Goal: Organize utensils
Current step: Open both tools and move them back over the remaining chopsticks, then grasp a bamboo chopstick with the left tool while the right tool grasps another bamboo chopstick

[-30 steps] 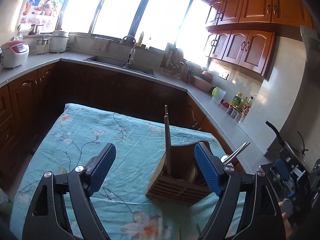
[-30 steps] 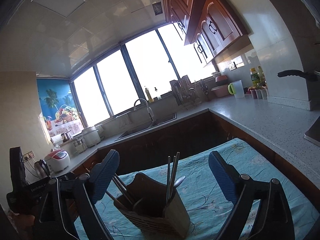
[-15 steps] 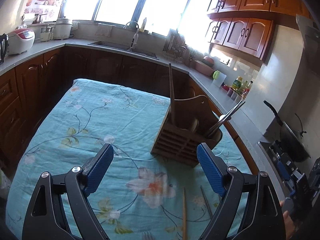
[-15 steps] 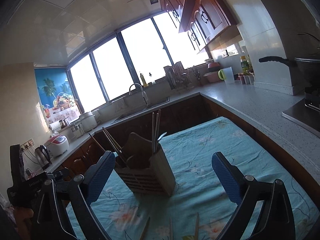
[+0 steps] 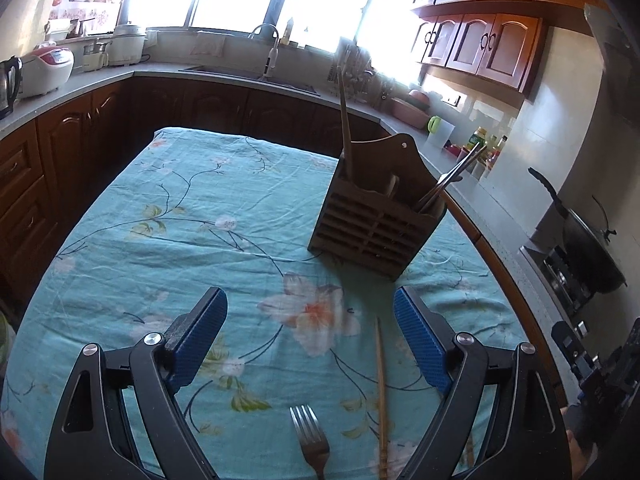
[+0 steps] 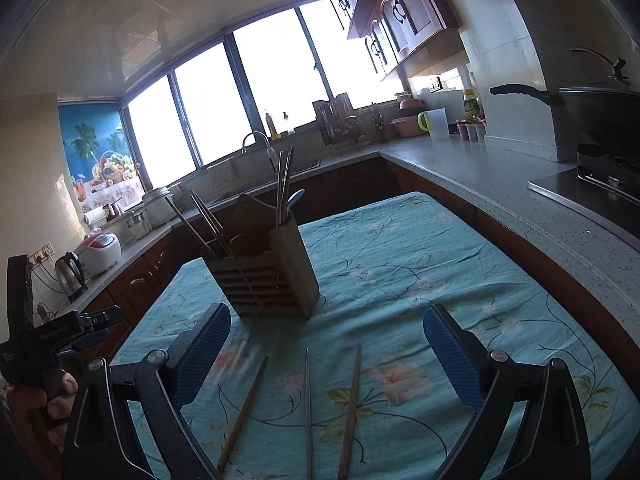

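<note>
On the floral tablecloth (image 5: 168,216) stands the slatted wooden utensil holder (image 5: 376,236), holding upright chopsticks and a spoon, while a fork (image 5: 310,440) and loose chopsticks (image 6: 348,408) lie before the left gripper (image 5: 310,340) and right gripper (image 6: 326,354), both spread wide and empty.

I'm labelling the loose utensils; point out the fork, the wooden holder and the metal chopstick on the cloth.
fork (image 5: 310,436): left wrist view, base of its tines.
wooden holder (image 5: 370,230): left wrist view, slatted front wall.
metal chopstick (image 6: 308,404): right wrist view, middle of its shaft.
</note>
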### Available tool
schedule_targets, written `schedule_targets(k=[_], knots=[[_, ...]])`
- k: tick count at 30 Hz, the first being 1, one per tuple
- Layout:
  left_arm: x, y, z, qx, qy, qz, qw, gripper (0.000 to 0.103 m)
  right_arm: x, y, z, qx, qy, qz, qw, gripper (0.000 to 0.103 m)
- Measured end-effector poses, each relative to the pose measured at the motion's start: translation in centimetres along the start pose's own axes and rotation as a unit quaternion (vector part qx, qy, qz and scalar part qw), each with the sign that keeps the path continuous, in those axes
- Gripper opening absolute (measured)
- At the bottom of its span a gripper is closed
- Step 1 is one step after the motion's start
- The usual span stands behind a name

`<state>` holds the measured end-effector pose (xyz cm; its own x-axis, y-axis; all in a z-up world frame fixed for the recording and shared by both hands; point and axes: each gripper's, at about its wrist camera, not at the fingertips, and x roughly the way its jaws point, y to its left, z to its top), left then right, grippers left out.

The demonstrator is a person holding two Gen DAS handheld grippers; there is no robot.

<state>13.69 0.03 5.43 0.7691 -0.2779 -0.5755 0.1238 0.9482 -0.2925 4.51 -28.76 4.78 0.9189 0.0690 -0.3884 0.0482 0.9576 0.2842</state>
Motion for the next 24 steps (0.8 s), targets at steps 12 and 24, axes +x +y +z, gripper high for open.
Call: schedule_targets(k=[12,24], knots=[[0.9,-2.1,-2.9,0.048,0.023,0.007,0.9986,0.087,0.5,-0.4,-2.4,-0.008,0.036,0.005,0.999,0.098],[2.7,-3.1,-3.3,0.065,0.048,0.007,0.9967,0.087,2.2,-1.1,-2.7,0.004,0.065,0.009,0.998,0.098]])
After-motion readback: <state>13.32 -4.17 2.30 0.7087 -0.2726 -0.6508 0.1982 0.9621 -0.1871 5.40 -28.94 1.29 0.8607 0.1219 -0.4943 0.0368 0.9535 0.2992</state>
